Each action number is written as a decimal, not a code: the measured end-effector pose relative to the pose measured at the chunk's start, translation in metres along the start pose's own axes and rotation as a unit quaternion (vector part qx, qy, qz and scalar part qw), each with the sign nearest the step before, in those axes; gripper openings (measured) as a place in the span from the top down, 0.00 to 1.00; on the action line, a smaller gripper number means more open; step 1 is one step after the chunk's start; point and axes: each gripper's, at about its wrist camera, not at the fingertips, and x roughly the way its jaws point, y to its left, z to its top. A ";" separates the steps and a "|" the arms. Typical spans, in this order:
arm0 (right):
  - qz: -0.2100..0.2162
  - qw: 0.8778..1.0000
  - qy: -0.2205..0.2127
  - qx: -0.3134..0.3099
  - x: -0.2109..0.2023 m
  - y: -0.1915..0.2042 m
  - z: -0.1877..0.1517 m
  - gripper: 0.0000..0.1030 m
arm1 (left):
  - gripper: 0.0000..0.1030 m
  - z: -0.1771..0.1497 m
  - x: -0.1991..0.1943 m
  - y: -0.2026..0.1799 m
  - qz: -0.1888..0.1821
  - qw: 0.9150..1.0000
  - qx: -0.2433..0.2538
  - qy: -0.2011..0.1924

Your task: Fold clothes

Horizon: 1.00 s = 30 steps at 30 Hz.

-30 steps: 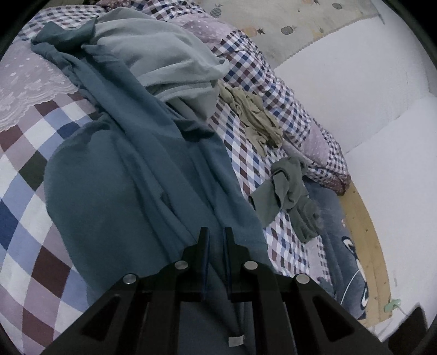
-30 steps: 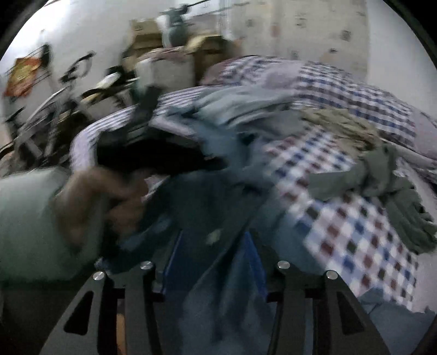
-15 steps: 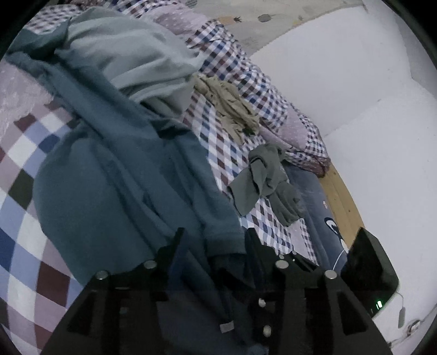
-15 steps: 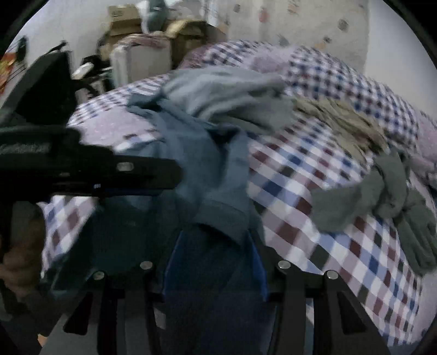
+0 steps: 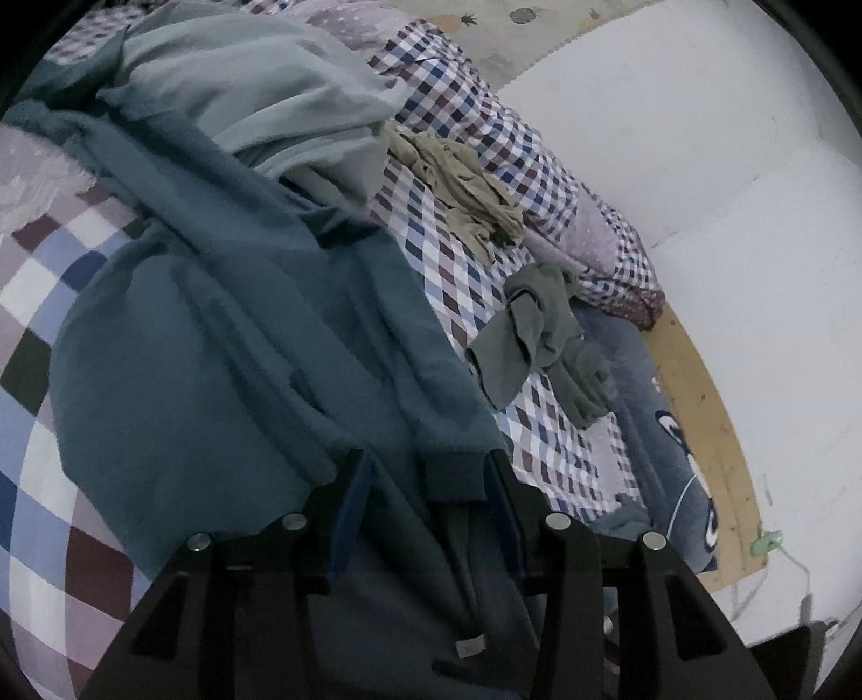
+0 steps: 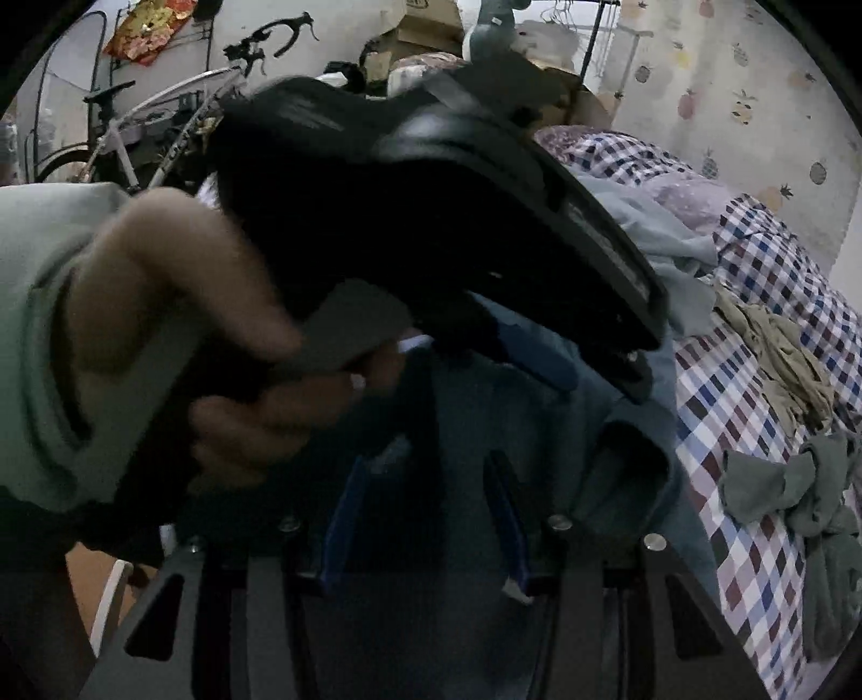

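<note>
The left gripper (image 5: 425, 474) has its jaws apart, a ribbed cuff of the teal top (image 5: 226, 344) lying between them without being pinched; the right gripper (image 6: 425, 484) also stands with jaws apart over dark teal cloth, and whether it touches the cloth cannot be told. In the right wrist view a hand (image 6: 215, 344) in a pale green sleeve (image 6: 37, 301) grips the black body of the left gripper, which crosses the frame just ahead.

The teal top sprawls unfolded across the bed (image 5: 32, 301), whose cover is a patchwork of blue, maroon and white checks; a pale grey-blue garment (image 5: 253, 91) lies bunched on the top's far end. Beyond, to the right, a grey-green garment (image 5: 544, 334) lies crumpled on the checks; farther still a tan one (image 5: 463, 183) is heaped near the pillow end. A dark blue blanket (image 5: 662, 447) with a cartoon print hangs at the bed's right edge, beside a wooden frame board (image 5: 706, 393); past that stands a white wall (image 5: 727, 161).

At the far end of the room a bicycle (image 6: 161, 134) leans by cardboard boxes (image 6: 425, 24); pineapple-print wallpaper (image 6: 743, 107) covers the wall behind the bed.
</note>
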 end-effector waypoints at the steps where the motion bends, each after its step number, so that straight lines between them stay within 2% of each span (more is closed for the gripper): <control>1: -0.006 1.000 -0.005 0.008 -0.004 -0.002 -0.001 0.49 | 0.55 0.000 -0.001 0.001 -0.002 1.000 -0.005 -0.003; 4: -0.038 0.996 -0.021 0.072 -0.013 -0.029 -0.002 0.48 | 0.55 0.001 -0.003 0.006 -0.011 1.000 -0.027 -0.013; 7: -0.069 0.982 -0.034 0.173 -0.019 -0.073 -0.008 0.48 | 0.55 0.003 -0.006 0.013 -0.029 0.998 -0.051 -0.018; 11: -0.103 0.972 -0.027 0.209 -0.015 -0.099 -0.012 0.48 | 0.55 0.006 -0.009 0.018 -0.062 0.996 -0.069 -0.018; 14: -0.075 0.978 -0.018 0.196 0.003 -0.093 -0.006 0.47 | 0.54 0.005 -0.006 0.019 -0.080 0.994 -0.075 -0.005; 15: -0.068 0.980 -0.018 0.184 0.007 -0.087 -0.003 0.46 | 0.51 0.005 -0.005 0.018 -0.080 0.994 -0.074 -0.001; 18: -0.052 0.987 -0.023 0.148 0.013 -0.067 0.003 0.46 | 0.50 0.006 -0.002 0.016 -0.078 0.994 -0.072 0.005; 25: -0.087 0.996 -0.009 0.029 0.029 -0.014 0.012 0.48 | 0.50 0.007 -0.002 0.020 -0.075 0.994 -0.081 0.007; 30: -0.082 0.997 -0.002 0.004 0.036 -0.001 0.011 0.48 | 0.50 0.006 0.000 0.021 -0.069 0.994 -0.080 0.010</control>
